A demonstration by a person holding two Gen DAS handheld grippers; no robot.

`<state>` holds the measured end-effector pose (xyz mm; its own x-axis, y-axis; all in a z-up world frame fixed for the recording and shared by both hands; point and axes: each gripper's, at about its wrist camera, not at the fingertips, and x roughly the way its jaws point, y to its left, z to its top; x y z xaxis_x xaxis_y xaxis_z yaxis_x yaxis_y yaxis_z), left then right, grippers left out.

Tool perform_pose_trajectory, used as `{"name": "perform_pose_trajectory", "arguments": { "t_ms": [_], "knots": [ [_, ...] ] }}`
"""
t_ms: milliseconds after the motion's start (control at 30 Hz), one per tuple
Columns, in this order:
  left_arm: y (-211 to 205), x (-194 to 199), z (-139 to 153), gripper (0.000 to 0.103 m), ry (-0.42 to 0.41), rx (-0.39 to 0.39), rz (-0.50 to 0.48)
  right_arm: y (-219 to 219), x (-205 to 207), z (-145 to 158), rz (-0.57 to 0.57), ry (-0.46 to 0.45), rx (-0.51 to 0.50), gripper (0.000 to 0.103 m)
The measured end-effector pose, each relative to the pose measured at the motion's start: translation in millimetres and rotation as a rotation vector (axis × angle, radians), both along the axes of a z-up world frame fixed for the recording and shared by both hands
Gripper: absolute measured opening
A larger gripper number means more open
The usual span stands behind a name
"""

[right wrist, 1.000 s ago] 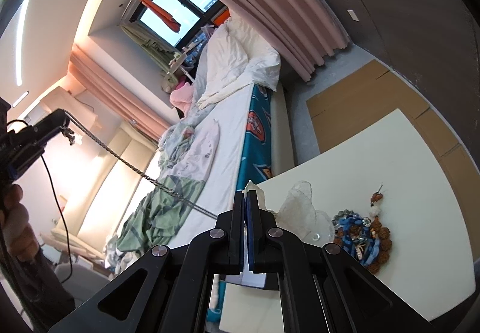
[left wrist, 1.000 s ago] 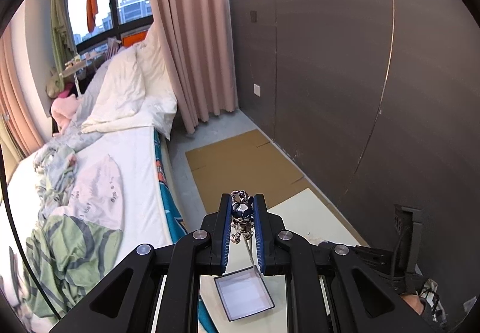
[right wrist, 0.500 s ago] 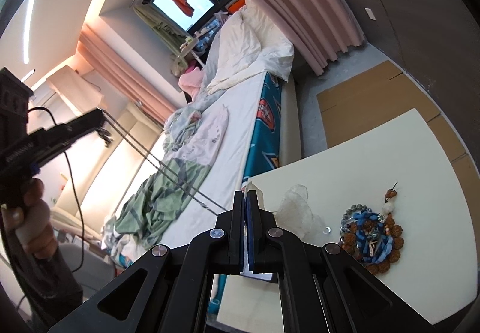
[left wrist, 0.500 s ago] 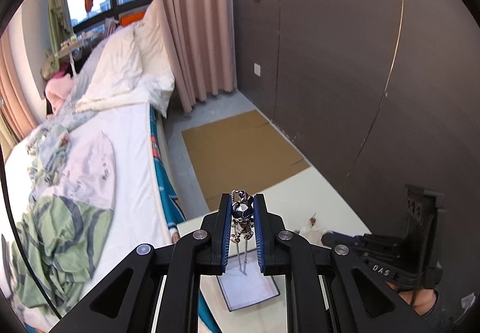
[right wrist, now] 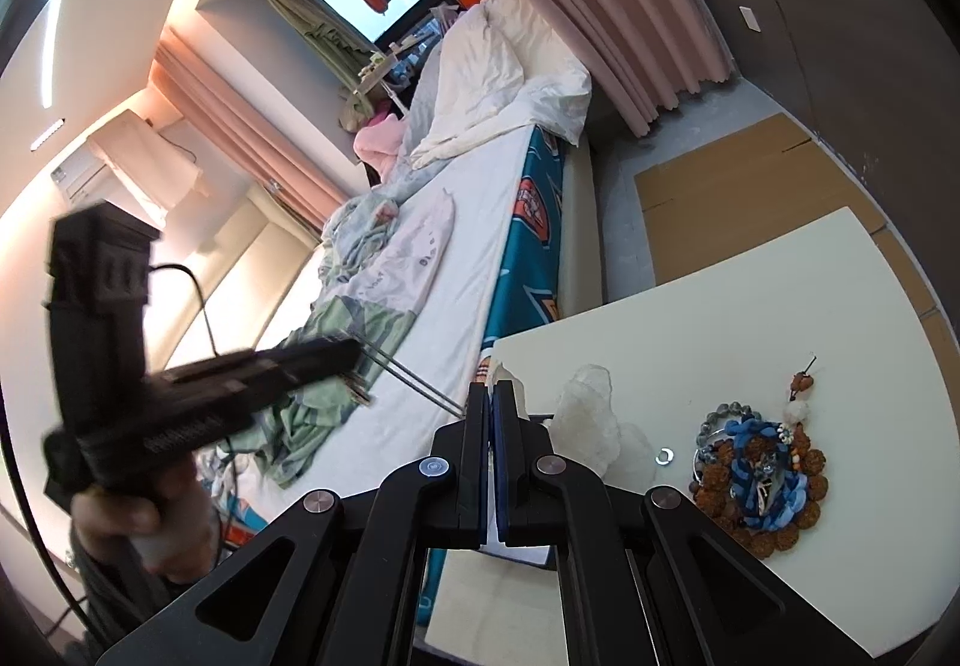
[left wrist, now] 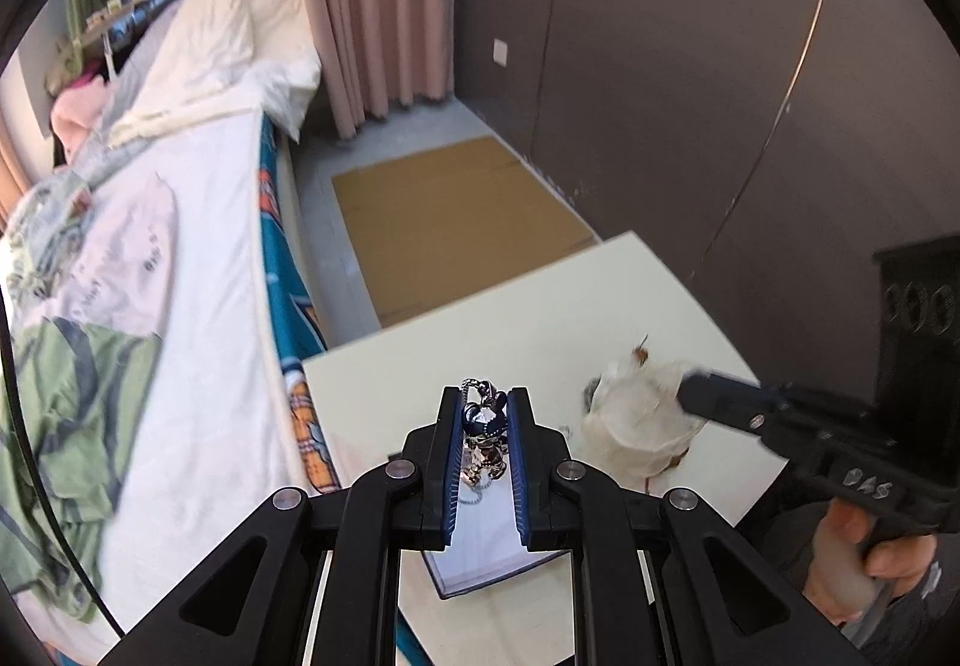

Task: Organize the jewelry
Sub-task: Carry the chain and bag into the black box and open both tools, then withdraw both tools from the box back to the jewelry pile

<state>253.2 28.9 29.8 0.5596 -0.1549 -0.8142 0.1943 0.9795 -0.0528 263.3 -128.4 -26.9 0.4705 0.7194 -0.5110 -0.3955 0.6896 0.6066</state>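
The left claw (left wrist: 485, 423), pinching the little bear necklace (left wrist: 483, 441), should go down slowly and let go right over the small box (left wrist: 480, 558).

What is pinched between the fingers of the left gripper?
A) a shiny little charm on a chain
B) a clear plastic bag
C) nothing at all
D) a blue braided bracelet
A: the left gripper has a small silver and dark-blue charm squeezed between its fingers, with its chain hanging down over the white box below.
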Motion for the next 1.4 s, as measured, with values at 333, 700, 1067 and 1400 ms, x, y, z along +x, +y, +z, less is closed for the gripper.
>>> {"name": "perform_pose_trajectory", "arguments": {
  "t_ms": [333,700,1067,1400],
  "knots": [
    [3.9,19.3,-59.9,0.015,0.118,-0.039,-0.012,17.5,4.9,-2.5,0.018,0.009,-0.001,0.003],
    [55.9,15.1,-62.6,0.077,0.116,-0.14,0.102,45.1,9.5,-13.4,0.081,0.044,0.005,0.003],
    [86.4,-13.7,-39.4,0.077,0.053,-0.156,0.131,77.8,22.2,-42.0,0.088,0.126,-0.084,0.01],
    [78.0,-37.0,-30.6,0.077,-0.001,-0.201,0.104,42.0,23.1,-36.9,0.013,0.171,-0.084,0.083]
  ]
}}
